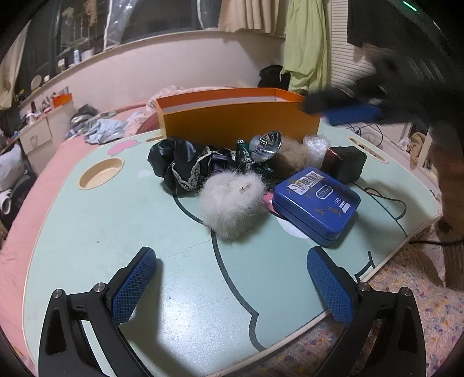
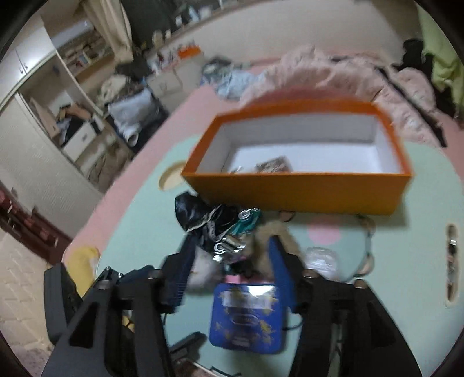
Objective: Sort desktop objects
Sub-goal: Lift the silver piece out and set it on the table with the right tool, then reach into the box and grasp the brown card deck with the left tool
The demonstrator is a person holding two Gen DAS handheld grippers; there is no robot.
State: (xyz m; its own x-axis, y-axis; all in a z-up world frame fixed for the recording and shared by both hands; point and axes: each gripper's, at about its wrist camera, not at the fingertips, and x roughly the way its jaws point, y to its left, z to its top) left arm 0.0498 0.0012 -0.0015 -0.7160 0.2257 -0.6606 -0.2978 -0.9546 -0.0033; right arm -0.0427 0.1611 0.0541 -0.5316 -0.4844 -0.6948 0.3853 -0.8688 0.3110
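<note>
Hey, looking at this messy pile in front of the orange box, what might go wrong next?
1. The white fluffy ball, black lace cloth and batteries lie tangled; grabbing one may drag the others.
2. The blue tin sits tilted on something pink and could slip when gripped.
3. The right gripper view is blurred mid-motion, so its open jaws may clip the orange box.

A cluttered bedroom is seen around a mint-green lap table (image 1: 87, 232).

A pink bedspread (image 1: 43, 179) is spread beneath the table, with crumpled pale blue clothing (image 1: 101, 130) left on it. A green garment (image 1: 307, 43) is hung by cream curtains (image 1: 249, 14), bottles are lined along a curved ledge (image 1: 145, 49), and open wardrobe shelves (image 2: 78, 58) are shown stuffed with belongings.
</note>
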